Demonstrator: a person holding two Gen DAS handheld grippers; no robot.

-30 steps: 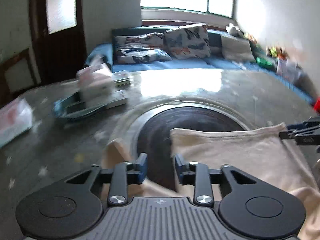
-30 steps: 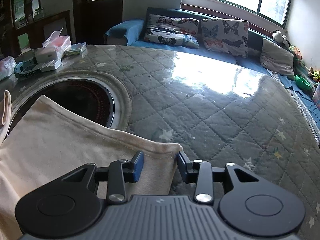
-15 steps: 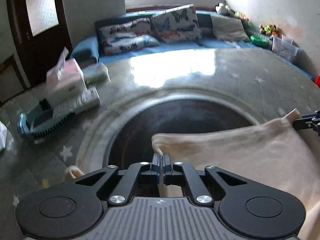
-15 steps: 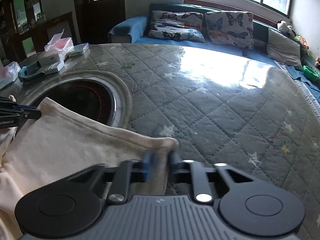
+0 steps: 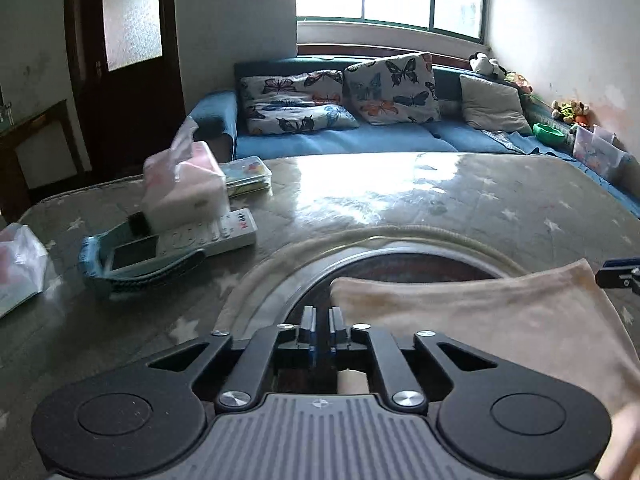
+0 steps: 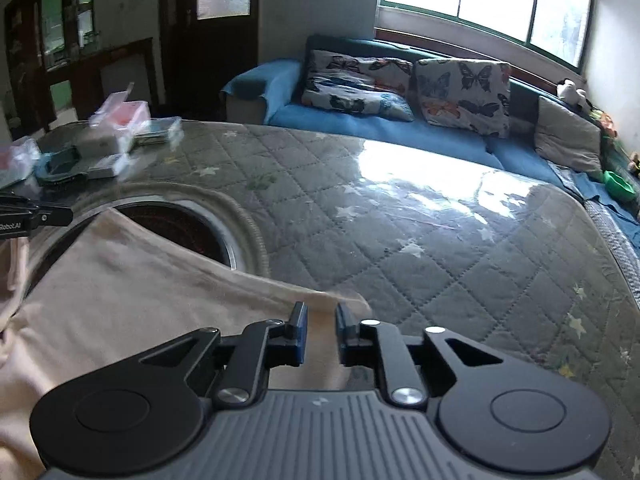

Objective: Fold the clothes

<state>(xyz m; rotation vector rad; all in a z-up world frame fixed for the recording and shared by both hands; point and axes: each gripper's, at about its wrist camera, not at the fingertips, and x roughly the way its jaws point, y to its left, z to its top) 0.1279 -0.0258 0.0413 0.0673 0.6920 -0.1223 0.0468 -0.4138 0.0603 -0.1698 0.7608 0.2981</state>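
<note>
The cream garment (image 5: 500,320) lies spread on the table (image 5: 460,200), which is covered by a grey quilted cloth with stars under a glossy clear sheet; its far edge runs across the dark round recess (image 5: 400,270) set into the table's middle, and one corner reaches toward the table's right side.

The left hand-held gripper (image 5: 320,320) hangs over the near rim of that recess; its jaws stand slightly apart with only a narrow slit between the blue pads, and nothing shows held in that slit; the garment's left corner lies just beside its right finger; a strip of cream cloth shows below, behind the fingers, though I cannot tell whether it is touching them.

The right hand-held gripper (image 6: 320,324) sits over the garment's (image 6: 132,300) right corner; its jaws are parted, with cream cloth visible in the gap between them but not pinched; the fold's edge runs from there back toward the recess (image 6: 192,228).

Near the table's far left corner stand a pink tissue box (image 5: 184,188), a white remote (image 5: 208,236), a teal tray (image 5: 132,268) and a flat clear case (image 5: 248,176); a plastic bag (image 5: 18,264) lies at the left edge; beyond the table is a blue sofa (image 5: 360,140) with butterfly cushions (image 5: 388,88).
</note>
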